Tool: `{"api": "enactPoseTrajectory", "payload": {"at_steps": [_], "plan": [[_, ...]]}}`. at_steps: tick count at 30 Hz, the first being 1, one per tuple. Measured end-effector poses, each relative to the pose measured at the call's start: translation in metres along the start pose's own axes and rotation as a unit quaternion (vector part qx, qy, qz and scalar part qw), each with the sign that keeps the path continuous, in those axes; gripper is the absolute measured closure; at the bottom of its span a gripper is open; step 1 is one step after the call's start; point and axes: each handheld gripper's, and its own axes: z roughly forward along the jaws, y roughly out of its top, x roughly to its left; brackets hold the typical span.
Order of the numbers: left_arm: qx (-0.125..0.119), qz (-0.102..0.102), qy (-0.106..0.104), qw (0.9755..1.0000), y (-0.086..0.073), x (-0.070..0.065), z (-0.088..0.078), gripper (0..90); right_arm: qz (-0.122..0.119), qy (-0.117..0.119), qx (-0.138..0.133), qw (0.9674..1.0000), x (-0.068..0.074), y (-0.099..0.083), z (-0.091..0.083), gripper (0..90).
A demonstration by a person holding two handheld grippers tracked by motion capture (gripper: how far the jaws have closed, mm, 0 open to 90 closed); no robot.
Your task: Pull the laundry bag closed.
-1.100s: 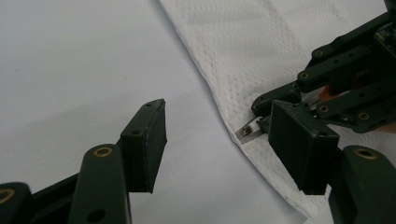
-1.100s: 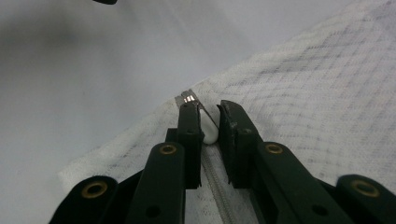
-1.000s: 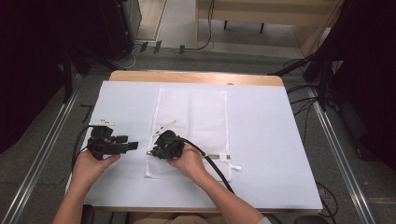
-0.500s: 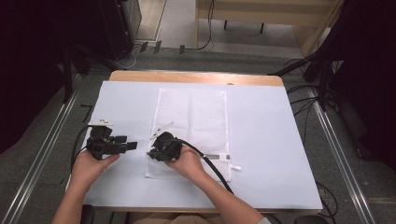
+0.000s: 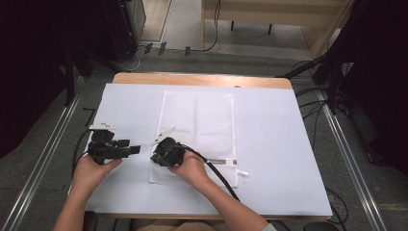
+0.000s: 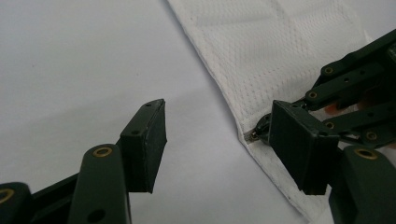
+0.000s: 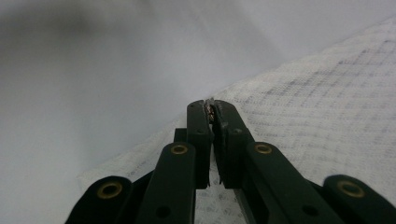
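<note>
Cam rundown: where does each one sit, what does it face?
High view: above the person's side, facing forward and down on the table; forearms and both hands show.
Left gripper view: rides the left gripper, jaws open, facing the white mesh bag edge.
Right gripper view: rides the right gripper, shut on a small metal piece at the bag's edge.
Shared: the left gripper view also shows the right gripper on that piece.

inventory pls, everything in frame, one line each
mesh laundry bag: 1, white, flat at table centre
zipper pull: 1, metal, at the bag's near-left edge, pinched by the right gripper
table cover: 1, white, over the wooden table
table: 1, wood, far edge showing
left hand-held gripper: 1, black, open, left of the bag
right hand-held gripper: 1, black, shut on the zipper pull
hands: 2, holding the grippers
</note>
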Motion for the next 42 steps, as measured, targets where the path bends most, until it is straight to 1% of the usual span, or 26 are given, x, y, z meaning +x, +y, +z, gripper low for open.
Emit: {"api": "enactPoseTrajectory", "payload": {"at_steps": [1,3,4,5,6,9,10,11,13,15,16,18,21,22,23,25,27,28,30,32,34,35,36,37,40,42], "plan": [[-0.001,-0.001,0.001,1.0,0.0,0.0,0.0,37.6,-0.006,0.0,-0.006,1.0,0.001,-0.001,0.001,85.6],[0.0,-0.002,-0.001,1.0,0.0,0.001,0.0,37.7,-0.006,-0.004,-0.008,0.9999,0.002,-0.002,0.002,86.5],[0.002,-0.004,-0.004,1.0,0.0,0.001,-0.001,38.5,-0.011,-0.007,-0.01,0.9999,0.004,-0.003,0.002,87.6],[0.0,-0.003,-0.008,1.0,0.0,0.0,-0.001,41.9,-0.023,-0.012,-0.013,0.9996,0.005,-0.004,0.002,87.9],[0.0,0.001,-0.01,1.0,-0.001,0.0,-0.001,43.7,-0.027,-0.013,-0.011,0.9995,0.005,-0.003,0.001,88.0],[0.0,0.003,-0.009,1.0,-0.001,0.0,-0.001,43.9,-0.023,-0.009,-0.004,0.9997,0.003,-0.002,-0.001,88.1],[0.0,0.002,-0.011,0.9999,-0.002,0.001,0.0,43.9,-0.018,-0.004,-0.005,0.9998,0.0,0.0,-0.005,88.1],[0.0,0.002,-0.011,0.9999,-0.002,0.001,0.0,44.0,-0.018,-0.004,-0.005,0.9998,0.0,0.0,-0.005,88.1],[-0.001,0.001,-0.015,0.9999,-0.002,0.0,0.002,44.4,-0.019,0.001,-0.014,0.9997,-0.003,0.003,-0.011,88.1],[0.004,0.001,-0.025,0.9997,-0.002,-0.001,0.003,47.9,-0.015,0.011,-0.017,0.9997,-0.006,0.005,-0.015,88.1],[0.009,0.003,-0.032,0.9995,-0.002,-0.002,0.004,49.1,-0.017,0.009,-0.015,0.9997,-0.007,0.006,-0.016,88.0],[0.013,0.011,-0.036,0.9992,-0.002,-0.005,0.006,50.4,-0.022,0.008,-0.014,0.9996,-0.008,0.008,-0.019,88.0],[0.017,0.036,-0.04,0.9985,-0.003,-0.008,0.009,50.2,-0.023,0.011,-0.019,0.9995,-0.01,0.012,-0.024,88.0],[0.014,0.043,-0.04,0.9982,-0.004,-0.009,0.009,50.2,-0.023,0.011,-0.019,0.9995,-0.01,0.012,-0.024,88.0],[0.013,0.045,-0.044,0.998,-0.004,-0.009,0.01,50.4,-0.023,0.015,-0.02,0.9994,-0.011,0.013,-0.026,88.0],[0.012,0.048,-0.049,0.9976,-0.004,-0.009,0.01,50.5,-0.021,0.017,-0.018,0.9995,-0.011,0.013,-0.026,88.0],[0.017,0.048,-0.056,0.9972,-0.004,-0.01,0.011,50.7,-0.02,0.017,-0.016,0.9995,-0.011,0.013,-0.026,88.0],[0.02,0.048,-0.059,0.9969,-0.004,-0.011,0.012,51.9,-0.013,0.019,-0.018,0.9996,-0.01,0.014,-0.028,88.0],[0.026,0.052,-0.069,0.9959,-0.004,-0.013,0.014,52.9,-0.017,0.019,-0.021,0.9995,-0.01,0.015,-0.029,88.0],[0.031,0.057,-0.072,0.9953,-0.004,-0.016,0.016,54.4,-0.018,0.017,-0.025,0.9994,-0.011,0.017,-0.032,88.0],[0.038,0.058,-0.079,0.9945,-0.004,-0.019,0.019,54.9,-0.012,0.018,-0.025,0.9994,-0.012,0.02,-0.036,88.0],[0.042,0.057,-0.08,0.9943,-0.004,-0.02,0.02,54.9,-0.012,0.018,-0.025,0.9994,-0.012,0.02,-0.036,88.0],[0.044,0.059,-0.083,0.9939,-0.004,-0.021,0.021,55.2,-0.008,0.024,-0.026,0.9994,-0.013,0.02,-0.037,88.0],[0.046,0.062,-0.082,0.9937,-0.004,-0.023,0.023,57.4,-0.01,0.032,-0.027,0.9991,-0.013,0.021,-0.038,88.0],[0.059,0.074,-0.081,0.9922,-0.004,-0.026,0.027,60.5,-0.012,0.035,-0.031,0.9988,-0.011,0.022,-0.041,88.0],[0.063,0.078,-0.082,0.9916,-0.004,-0.027,0.03,62.0,-0.012,0.038,-0.03,0.9987,-0.011,0.022,-0.042,88.0]]}}
